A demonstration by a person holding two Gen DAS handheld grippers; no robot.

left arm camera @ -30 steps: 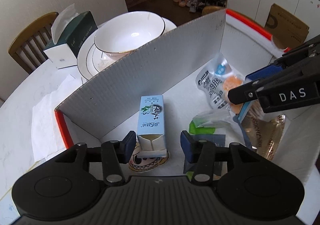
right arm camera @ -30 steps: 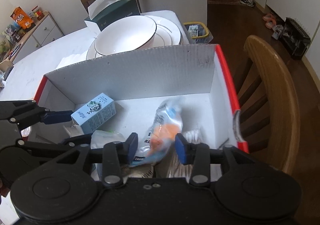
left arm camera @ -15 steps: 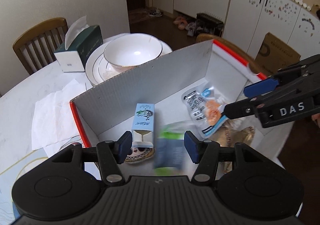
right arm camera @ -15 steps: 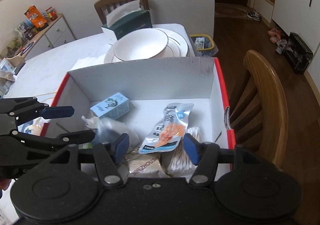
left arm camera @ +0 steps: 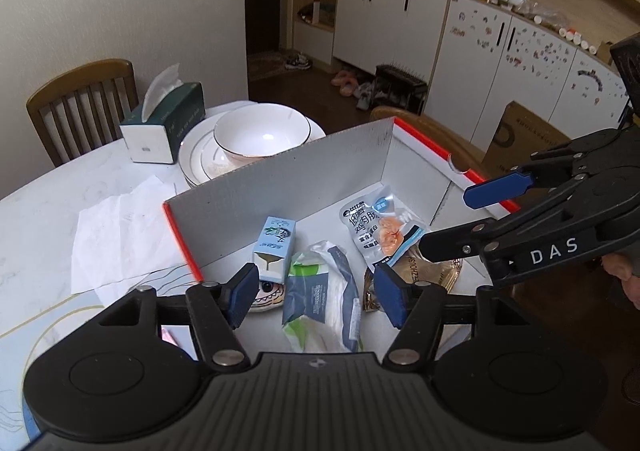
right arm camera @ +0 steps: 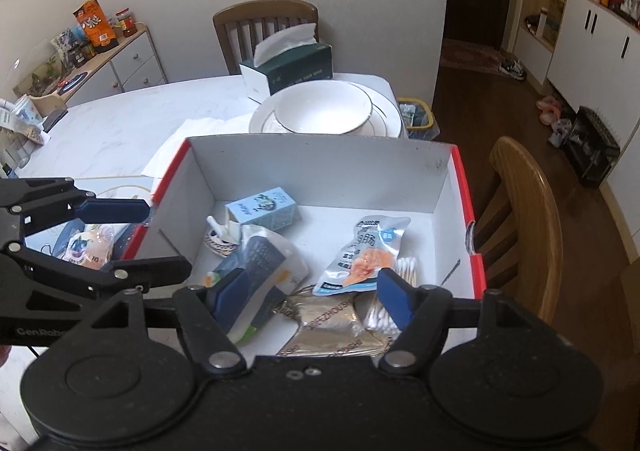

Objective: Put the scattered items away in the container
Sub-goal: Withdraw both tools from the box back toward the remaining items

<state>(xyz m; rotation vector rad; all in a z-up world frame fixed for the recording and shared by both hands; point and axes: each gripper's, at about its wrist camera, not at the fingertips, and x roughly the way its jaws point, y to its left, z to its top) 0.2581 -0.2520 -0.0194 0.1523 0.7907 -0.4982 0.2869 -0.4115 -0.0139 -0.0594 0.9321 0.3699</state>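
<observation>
Above the box (right arm camera: pixel 320 167) on the bench (right arm camera: pixel 120 123): left claw (left arm camera: pixel 316 293) and right claw (right arm camera: pixel 310 297) both opening, empty; carton (right arm camera: pixel 262 209), wipes pack (left arm camera: pixel 320 291), perhaps chicken pouch (right arm camera: pixel 364 255) lying inside.

Inside the cardboard box (right arm camera: pixel 320 167) we see only part of the small painted dish (right arm camera: pixel 219 242), its far side covered by the blue carton (right arm camera: pixel 262 209) and its near side by the wipes pack (right arm camera: pixel 260 271). The gold foil pouch (right arm camera: pixel 332 325) at the box's near wall is half hidden under the chicken pouch (right arm camera: pixel 366 255) and the gripper body, and the cotton swabs (right arm camera: pixel 406 267) show only as a sliver beside it. We cannot read the print on any pack. Left of the box, a round-printed packet (right arm camera: pixel 86 247) lies partly behind the left gripper's fingers (right arm camera: pixel 116 209)
</observation>
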